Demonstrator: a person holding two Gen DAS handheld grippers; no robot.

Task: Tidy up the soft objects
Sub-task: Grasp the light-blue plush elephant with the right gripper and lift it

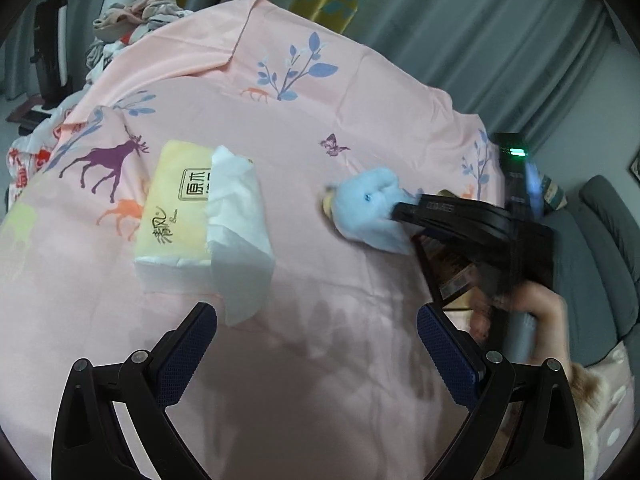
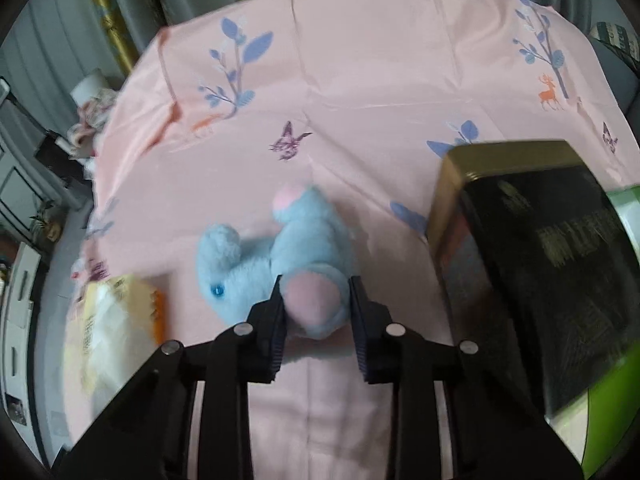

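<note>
- Here, the right claw (image 2: 318,312) is closed on a light blue plush toy (image 2: 280,264), with one finger pressing each side of a rounded pink-tipped part of it
- In the right wrist view the plush toy lies at the middle of a pink sheet (image 2: 360,80) printed with deer, leaves and butterflies; its blue eye looks to the left and a second pink-tipped part points to the far side
- I cannot tell if the toy rests on the sheet or is lifted a little above it
- The left claw (image 1: 316,344) is wide apart and holds nothing; its two blue pads (image 1: 188,356) hover over a bare part of the pink sheet at the near side
- In the left wrist view the right claw (image 1: 404,212) comes in from the right, and the plush toy (image 1: 368,208) is at its tip, a bit blurred
- A yellow tissue pack (image 1: 180,208) lies on the sheet at the left, well apart from the toy, with a white tissue (image 1: 236,236) pulled out of its top and hanging toward the near side
- A dark box with a gold rim (image 2: 532,256) stands at the right of the toy, near but not touching it
- A pile of clothes (image 1: 132,20) is at the far left corner, behind the sheet
- Grey curtains (image 1: 460,20) hang at the far side
</note>
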